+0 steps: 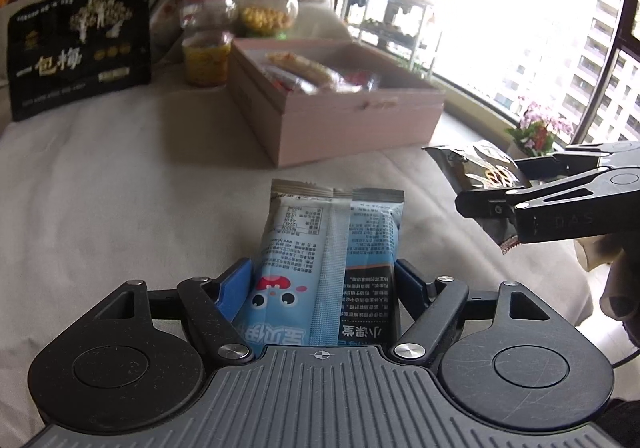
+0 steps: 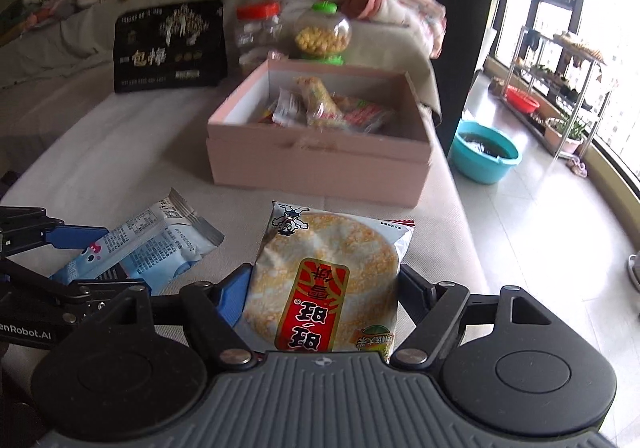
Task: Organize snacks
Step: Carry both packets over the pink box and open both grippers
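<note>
My left gripper (image 1: 324, 280) is shut on a light blue snack packet (image 1: 320, 248), held above the beige sheet; it also shows in the right wrist view (image 2: 152, 244). My right gripper (image 2: 324, 288) is shut on a rice cracker packet (image 2: 324, 280); in the left wrist view that packet (image 1: 480, 175) shows its dark back at the right. An open pink box (image 2: 320, 163) with several wrapped snacks inside stands ahead of both grippers; it also shows in the left wrist view (image 1: 340, 123).
A black snack bag (image 2: 170, 45) stands at the back left. A red-lidded jar (image 2: 258, 33) and a green-lidded jar (image 2: 323, 33) stand behind the box. A teal basin (image 2: 484, 151) sits on the floor right of the bed edge.
</note>
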